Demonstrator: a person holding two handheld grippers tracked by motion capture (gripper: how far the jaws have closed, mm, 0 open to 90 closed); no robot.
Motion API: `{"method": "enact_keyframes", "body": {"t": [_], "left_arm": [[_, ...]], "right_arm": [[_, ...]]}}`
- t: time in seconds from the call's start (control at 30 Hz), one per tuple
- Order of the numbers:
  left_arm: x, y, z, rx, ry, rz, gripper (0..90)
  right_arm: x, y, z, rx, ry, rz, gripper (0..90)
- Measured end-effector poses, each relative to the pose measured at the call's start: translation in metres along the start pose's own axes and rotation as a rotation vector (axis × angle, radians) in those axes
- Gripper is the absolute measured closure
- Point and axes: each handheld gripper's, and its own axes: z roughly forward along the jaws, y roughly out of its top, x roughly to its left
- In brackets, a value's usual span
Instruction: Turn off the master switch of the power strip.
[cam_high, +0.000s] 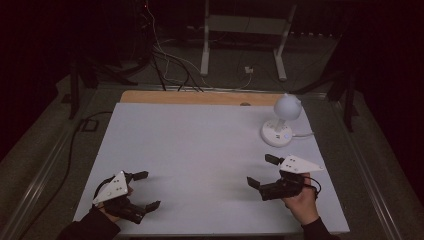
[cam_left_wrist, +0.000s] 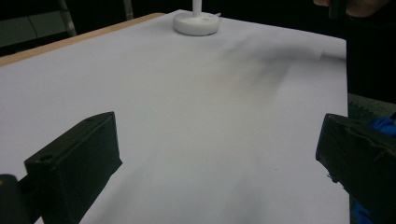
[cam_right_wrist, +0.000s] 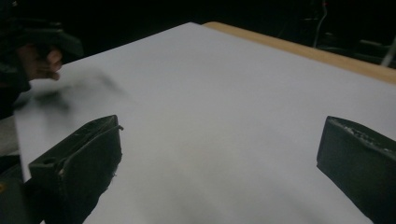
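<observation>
Two grippers are sitting low over the white sheet (cam_high: 200, 150), both with jaws wide apart and gripping nothing. Left gripper (cam_high: 145, 190) is hovering at the near-left corner, grey three-cornered plate on top, blocky matte black jaws pointing right across the sheet. Sheet is reading smooth, flat and matte, covering a wooden table (cam_high: 200, 97) whose tan edge is showing along the far side. Right gripper (cam_high: 260, 171) is hanging near the right edge, jaws pointing left. Just beyond it, a white lamp (cam_high: 282, 120) is standing upright: round puck base, thin stem, globe head.
</observation>
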Motion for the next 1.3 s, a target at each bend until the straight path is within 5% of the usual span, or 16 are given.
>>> {"method": "enact_keyframes", "body": {"t": [0.53,1.3], "left_arm": [[0.0,0.0,0.001,0.005,0.002,-0.002,0.3],[0.0,0.0,0.0,0.002,0.007,-0.002,0.3]], "right_arm": [[-0.028,0.012,-0.006,-0.024,-0.098,0.03,0.0],[-0.069,0.012,0.001,0.004,-0.175,0.075,0.0]]}}
